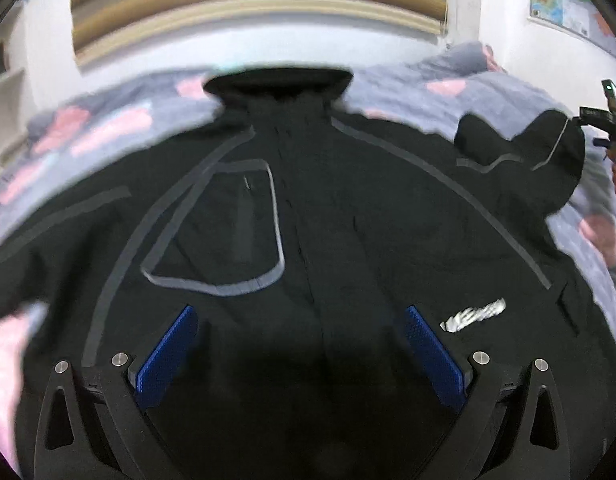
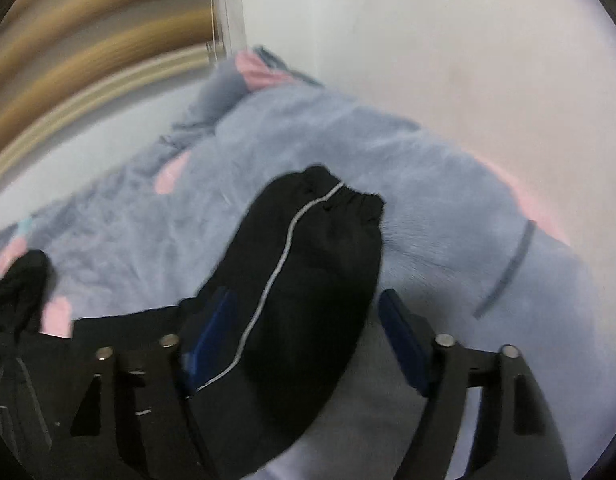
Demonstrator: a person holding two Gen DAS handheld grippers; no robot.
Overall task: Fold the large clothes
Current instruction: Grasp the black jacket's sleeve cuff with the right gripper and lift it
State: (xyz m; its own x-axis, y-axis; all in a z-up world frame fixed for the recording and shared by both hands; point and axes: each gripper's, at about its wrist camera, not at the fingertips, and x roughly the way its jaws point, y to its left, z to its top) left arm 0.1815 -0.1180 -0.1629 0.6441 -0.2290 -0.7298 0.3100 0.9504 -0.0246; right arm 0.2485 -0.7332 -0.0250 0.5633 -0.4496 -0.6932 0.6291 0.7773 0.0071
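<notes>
A large black jacket (image 1: 328, 200) with grey taped seams lies front up on a bed, collar (image 1: 275, 80) at the far side. My left gripper (image 1: 299, 312) hovers open over its lower front, nothing between the blue pads. The jacket's sleeve (image 2: 320, 248), with an elastic cuff and a grey stripe, lies between the fingers of my right gripper (image 2: 305, 296). The left pad (image 2: 211, 336) is against the cloth and the right pad (image 2: 400, 340) stands clear of it. In the left wrist view the right gripper (image 1: 610, 116) shows at the far right by that sleeve.
A fluffy grey-blue blanket (image 2: 308, 128) with pink patches covers the bed under the jacket. White walls stand close behind, with a brown striped panel (image 1: 247, 0) and a map poster (image 1: 564, 4). A bunched black part of the jacket (image 2: 19, 288) rises at the left.
</notes>
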